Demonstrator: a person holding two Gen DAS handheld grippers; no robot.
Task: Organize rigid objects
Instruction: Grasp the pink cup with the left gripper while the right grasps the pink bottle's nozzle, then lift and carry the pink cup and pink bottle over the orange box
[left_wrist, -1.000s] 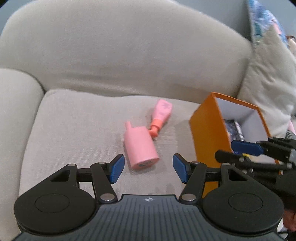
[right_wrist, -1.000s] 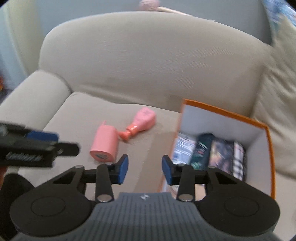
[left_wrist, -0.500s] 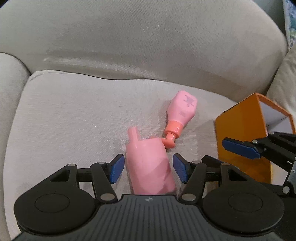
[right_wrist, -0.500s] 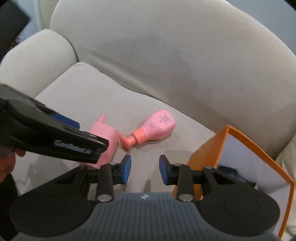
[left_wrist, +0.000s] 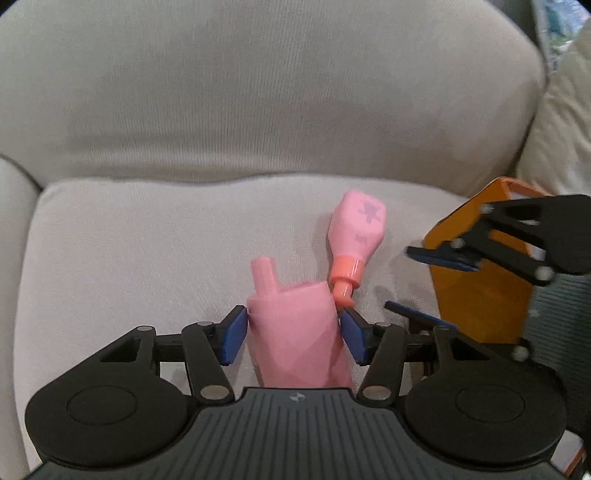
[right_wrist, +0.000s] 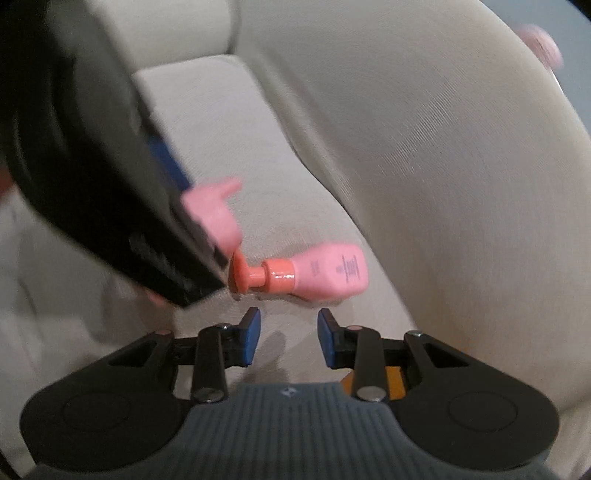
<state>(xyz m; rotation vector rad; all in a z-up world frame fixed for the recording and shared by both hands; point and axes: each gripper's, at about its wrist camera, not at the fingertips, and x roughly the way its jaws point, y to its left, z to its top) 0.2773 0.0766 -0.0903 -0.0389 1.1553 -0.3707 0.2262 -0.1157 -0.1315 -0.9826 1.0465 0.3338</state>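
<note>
A beige sofa seat cushion (left_wrist: 129, 258) carries everything, backrest behind. On it lie two pink containers: a wide pink flask (left_wrist: 295, 332) and a pink bottle (left_wrist: 356, 232) with a coral cap, almost touching. The left tool (left_wrist: 291, 332) has come down around the flask since a second ago; its jaws have just been closing, pads at its sides. One orange box (left_wrist: 476, 295) stands rightward. The right tool (right_wrist: 286, 339), partly open and empty, sits just short of the bottle.
</note>
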